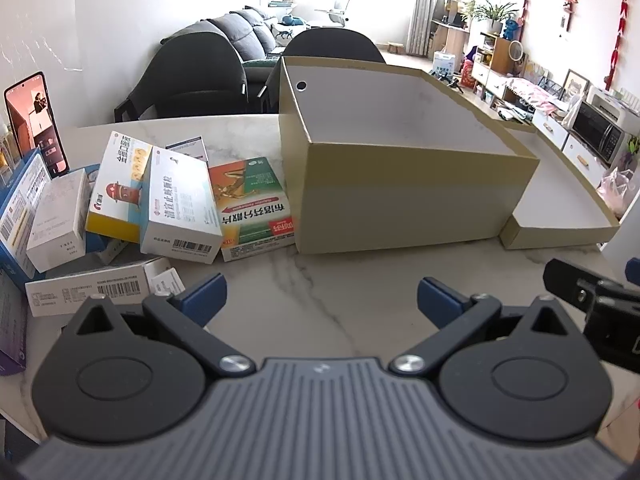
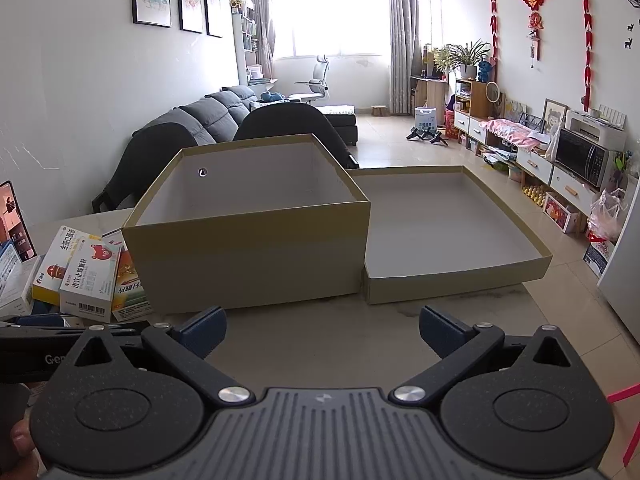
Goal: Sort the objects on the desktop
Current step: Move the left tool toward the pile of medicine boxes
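Both our grippers spread wide, holding nothing.
Left gripper sees medicine boxes left of the cardboard box; only right gripper sees its lid's whole interior.

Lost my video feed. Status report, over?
Left claw, right claw open, empty. Medicine boxes piled left of the empty cardboard box. Nothing blocking.

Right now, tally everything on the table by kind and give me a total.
Open cardboard box: 1
Shallow lid: 1
Phone: 1
Medicine cartons: at least 8; the pile overlaps and runs off the left edge
Total: at least 11
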The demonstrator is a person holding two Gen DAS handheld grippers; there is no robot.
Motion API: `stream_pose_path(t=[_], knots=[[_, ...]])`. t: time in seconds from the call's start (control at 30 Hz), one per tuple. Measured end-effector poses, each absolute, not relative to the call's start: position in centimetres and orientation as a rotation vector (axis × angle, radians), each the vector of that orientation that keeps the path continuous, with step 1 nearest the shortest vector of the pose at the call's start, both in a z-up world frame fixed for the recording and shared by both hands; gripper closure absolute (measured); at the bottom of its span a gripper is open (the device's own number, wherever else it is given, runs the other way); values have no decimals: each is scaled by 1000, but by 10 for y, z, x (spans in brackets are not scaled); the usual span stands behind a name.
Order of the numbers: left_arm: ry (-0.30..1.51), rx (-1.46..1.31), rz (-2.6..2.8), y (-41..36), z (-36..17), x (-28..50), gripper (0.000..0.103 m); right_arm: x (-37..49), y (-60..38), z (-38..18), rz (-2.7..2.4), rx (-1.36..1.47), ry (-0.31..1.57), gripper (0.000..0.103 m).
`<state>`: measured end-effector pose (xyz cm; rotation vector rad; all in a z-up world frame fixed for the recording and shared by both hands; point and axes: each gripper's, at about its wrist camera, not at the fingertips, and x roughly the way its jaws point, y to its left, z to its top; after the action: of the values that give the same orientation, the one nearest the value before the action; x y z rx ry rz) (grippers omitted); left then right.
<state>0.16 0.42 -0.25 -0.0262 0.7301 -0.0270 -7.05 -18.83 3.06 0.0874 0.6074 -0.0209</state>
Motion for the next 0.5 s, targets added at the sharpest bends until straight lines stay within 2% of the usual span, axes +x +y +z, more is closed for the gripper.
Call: stream_pose_path(t=[0.5], knots=[[721, -24, -16, 9, 2, 0, 0, -70, -185, 32, -10, 79, 600, 0]])
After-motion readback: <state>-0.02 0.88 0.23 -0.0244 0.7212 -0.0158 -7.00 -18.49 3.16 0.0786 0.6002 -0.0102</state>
